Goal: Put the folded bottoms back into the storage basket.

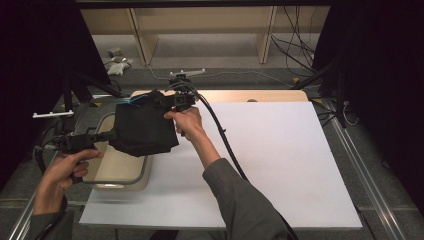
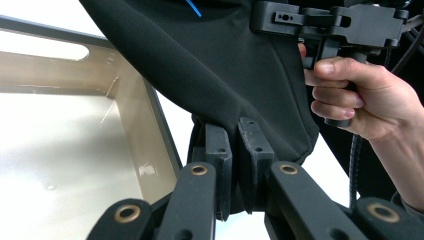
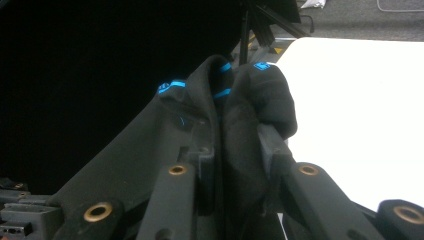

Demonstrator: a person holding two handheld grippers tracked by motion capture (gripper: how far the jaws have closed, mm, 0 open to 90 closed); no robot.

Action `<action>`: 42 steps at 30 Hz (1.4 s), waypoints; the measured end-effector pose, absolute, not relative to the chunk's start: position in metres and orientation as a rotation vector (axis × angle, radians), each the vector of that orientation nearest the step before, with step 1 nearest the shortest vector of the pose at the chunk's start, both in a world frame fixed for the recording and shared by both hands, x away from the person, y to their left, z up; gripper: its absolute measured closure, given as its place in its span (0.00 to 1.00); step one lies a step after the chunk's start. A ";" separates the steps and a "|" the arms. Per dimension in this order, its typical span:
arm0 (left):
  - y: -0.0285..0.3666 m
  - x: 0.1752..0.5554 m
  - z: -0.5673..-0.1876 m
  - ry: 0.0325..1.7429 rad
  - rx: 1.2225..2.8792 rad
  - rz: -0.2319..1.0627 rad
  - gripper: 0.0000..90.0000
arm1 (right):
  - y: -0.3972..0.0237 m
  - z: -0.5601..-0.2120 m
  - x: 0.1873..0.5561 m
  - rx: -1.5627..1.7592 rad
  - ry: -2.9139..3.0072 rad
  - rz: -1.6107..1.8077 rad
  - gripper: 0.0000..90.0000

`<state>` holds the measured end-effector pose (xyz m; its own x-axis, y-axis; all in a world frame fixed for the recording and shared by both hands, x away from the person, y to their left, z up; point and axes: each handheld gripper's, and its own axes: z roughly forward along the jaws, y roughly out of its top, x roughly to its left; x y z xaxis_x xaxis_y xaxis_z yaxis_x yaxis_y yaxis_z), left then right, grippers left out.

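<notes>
The black garment (image 1: pixel 143 127) hangs stretched between both grippers, above the tray (image 1: pixel 120 172); left gripper (image 1: pixel 102 136) jaws clamp its near edge; right gripper (image 1: pixel 172 103) jaws pinch its far, blue-trimmed corner, over the worktop (image 1: pixel 280 150).

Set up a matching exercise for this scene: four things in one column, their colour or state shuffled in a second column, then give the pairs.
Things:
1. cloth
2. tray
3. left gripper
4. table

Colour or state:
A. white top, bare on its right side
B. beige, sits at the table's left edge
C. black with blue marks, held up between both grippers
D. jaws clamped on the cloth's lower edge, above the tray

Pairs: 1-C, 2-B, 3-D, 4-A
</notes>
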<state>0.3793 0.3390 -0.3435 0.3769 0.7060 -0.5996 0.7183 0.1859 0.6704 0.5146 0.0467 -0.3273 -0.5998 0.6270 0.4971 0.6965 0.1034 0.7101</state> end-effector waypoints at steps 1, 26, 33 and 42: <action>0.340 0.379 -0.343 1.332 1.529 -0.011 0.94 | 0.049 -0.327 0.514 -1.371 -2.277 -1.535 0.83; 0.376 0.372 -0.352 1.412 1.518 0.028 0.94 | 0.091 -0.335 0.510 -1.365 -2.300 -1.497 0.82; 0.380 0.371 -0.352 1.433 1.531 0.046 0.94 | 0.099 -0.340 0.510 -1.369 -2.302 -1.485 0.82; 0.390 0.370 -0.358 1.479 1.525 0.060 0.94 | 0.107 -0.346 0.510 -1.372 -2.298 -1.470 0.82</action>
<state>0.3701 0.3902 -0.3584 0.2594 0.7864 -0.5606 0.7384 0.2127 0.6400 0.5099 0.1074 -0.3463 -0.5929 0.6326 0.4983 0.7176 0.1342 0.6834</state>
